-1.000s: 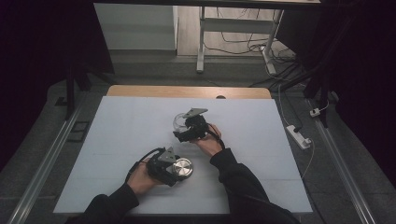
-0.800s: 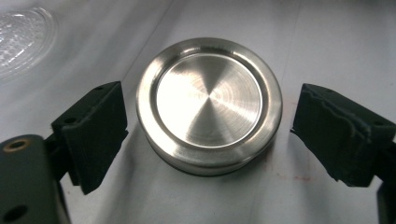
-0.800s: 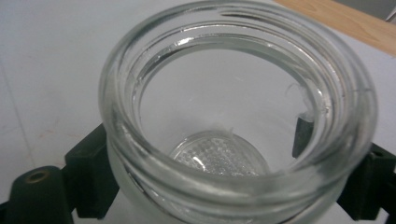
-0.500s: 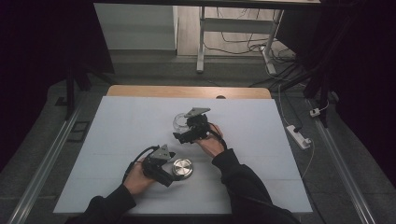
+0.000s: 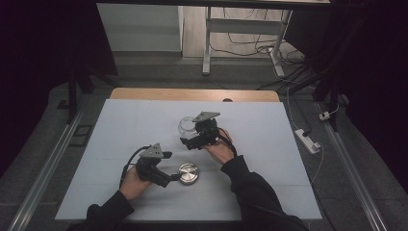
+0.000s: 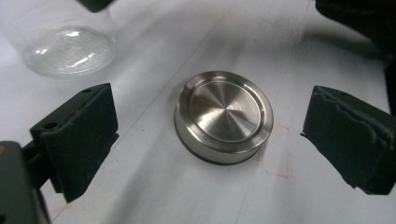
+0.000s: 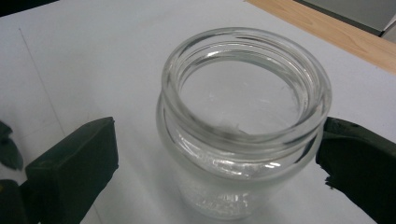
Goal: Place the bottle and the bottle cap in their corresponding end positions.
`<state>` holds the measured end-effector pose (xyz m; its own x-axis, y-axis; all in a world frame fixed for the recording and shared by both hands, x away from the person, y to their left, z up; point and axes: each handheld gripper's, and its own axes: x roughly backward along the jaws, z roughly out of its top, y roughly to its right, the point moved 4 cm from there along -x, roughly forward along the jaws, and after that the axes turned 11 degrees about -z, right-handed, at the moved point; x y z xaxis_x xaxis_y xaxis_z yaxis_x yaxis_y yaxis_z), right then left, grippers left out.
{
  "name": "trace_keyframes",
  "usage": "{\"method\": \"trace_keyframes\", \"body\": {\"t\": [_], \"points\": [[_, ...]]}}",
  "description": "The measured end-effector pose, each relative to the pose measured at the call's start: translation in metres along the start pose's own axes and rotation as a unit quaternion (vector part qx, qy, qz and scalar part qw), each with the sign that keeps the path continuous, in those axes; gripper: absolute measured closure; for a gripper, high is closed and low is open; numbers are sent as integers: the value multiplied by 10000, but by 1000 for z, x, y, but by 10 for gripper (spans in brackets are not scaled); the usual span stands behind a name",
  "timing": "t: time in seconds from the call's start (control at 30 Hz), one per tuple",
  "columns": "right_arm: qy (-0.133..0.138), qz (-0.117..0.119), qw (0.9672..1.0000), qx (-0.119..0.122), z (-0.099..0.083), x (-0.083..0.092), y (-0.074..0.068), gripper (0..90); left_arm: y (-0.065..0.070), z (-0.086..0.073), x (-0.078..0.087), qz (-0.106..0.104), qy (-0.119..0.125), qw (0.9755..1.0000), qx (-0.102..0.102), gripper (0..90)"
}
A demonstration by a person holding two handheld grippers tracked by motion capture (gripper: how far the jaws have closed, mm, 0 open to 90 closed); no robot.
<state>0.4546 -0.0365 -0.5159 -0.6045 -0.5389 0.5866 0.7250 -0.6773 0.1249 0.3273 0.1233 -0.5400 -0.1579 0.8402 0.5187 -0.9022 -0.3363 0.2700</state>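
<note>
White table [image 5: 120,125] with a wooden strip along its 12 o'clock edge. Person's forearms come in from 6 o'clock.

Glass jar [image 5: 186,126] stands upright, mouth open, lid off, just past table centre toward 12 o'clock. Right gripper [image 5: 188,143] sits at the jar's 5 o'clock. In the right gripper view its jaws have just been opening and stand wide, one each side of the jar [image 7: 243,121]. The left pad is clear of the glass. The right pad sits close to the wall; contact cannot be told. No grip.

Left gripper [image 5: 174,179] is at 7 o'clock from the jar, near the front edge. Its jaws have just been opening too, wide apart, holding nothing. Metal lid [image 5: 188,173] lies flat on the table just at its tips; in the left gripper view the lid [image 6: 223,115] sits between the pads, apart from both.

Risks, as a judgement: the right pad near the glass could nudge or tip the jar if that hand pulls away sideways. A left pad dragging low could slide the lid. The jar is smooth, so a shallow re-grip could slip.
</note>
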Motion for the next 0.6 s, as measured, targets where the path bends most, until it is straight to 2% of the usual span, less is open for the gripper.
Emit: {"method": "trace_keyframes", "body": {"t": [0.13,0.3,0.4,0.47,0.6], "points": [[26,60,10000,-62,0,6,0,0,0,-1,7,-11,117,9999,88,37],[-25,30,10000,-57,-4,14,-1,0,8,0,11,-63,91,9999,87,29],[17,-24,10000,-64,-6,19,-1,0,13,1,13,19,20,10000,-4,25],[61,-31,9999,-75,-7,22,0,0,14,0,15,7,30,10000,25,22],[86,29,9999,-59,-8,28,-1,0,13,-3,18,123,-13,9999,104,21]]}}
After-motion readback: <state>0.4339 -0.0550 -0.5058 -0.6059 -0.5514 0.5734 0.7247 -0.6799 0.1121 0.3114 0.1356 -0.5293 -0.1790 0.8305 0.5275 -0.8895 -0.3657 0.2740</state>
